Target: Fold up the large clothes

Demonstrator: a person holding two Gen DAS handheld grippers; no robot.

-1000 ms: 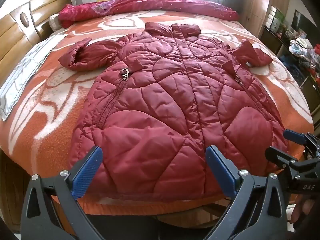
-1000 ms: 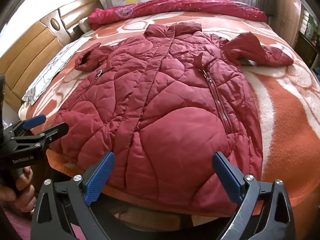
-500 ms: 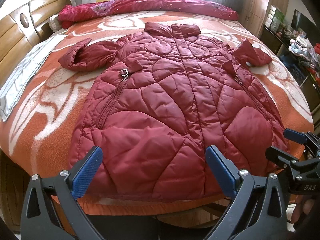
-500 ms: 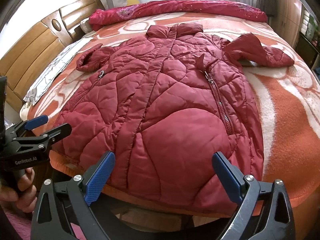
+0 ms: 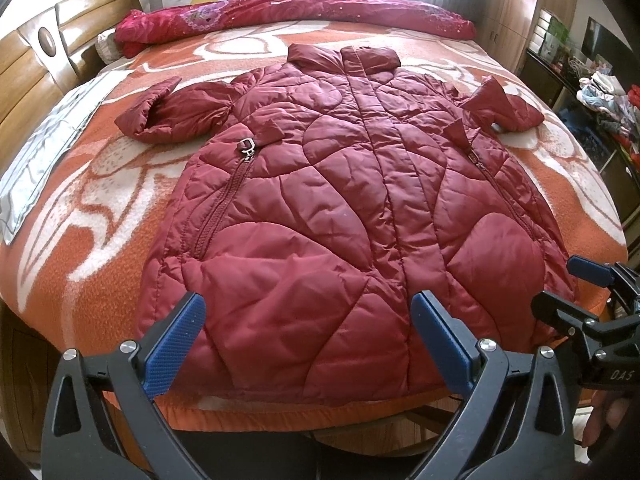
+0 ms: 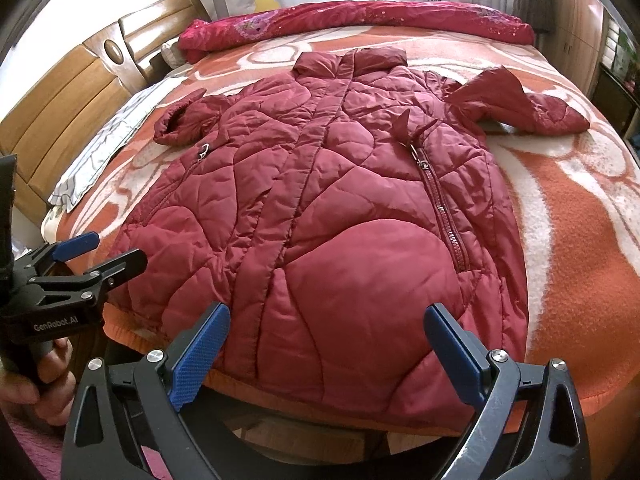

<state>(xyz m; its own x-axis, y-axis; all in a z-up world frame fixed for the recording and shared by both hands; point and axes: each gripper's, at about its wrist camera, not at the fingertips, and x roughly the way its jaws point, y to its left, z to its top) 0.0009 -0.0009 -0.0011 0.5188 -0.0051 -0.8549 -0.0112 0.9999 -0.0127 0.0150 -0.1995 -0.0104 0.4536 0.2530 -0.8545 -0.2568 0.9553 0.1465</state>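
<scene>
- One fleecy orange-and-white blanket (image 5: 100, 208) covers my bed.
- One puffy quilted maroon coat (image 5: 340, 208) lies flat on it, two zippered pockets.
- My left gripper (image 5: 308, 344) and right gripper (image 6: 326, 354): both gape wide, empty, at the hem.

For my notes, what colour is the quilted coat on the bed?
Dark red; the coat shows best in the left wrist view.

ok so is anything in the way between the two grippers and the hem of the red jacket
Nothing visible is. The left gripper and right gripper both hang open just off the bed's near edge, and the hem of the red jacket lies right in front of them, uncovered. Only the orange blanket is under it.
</scene>
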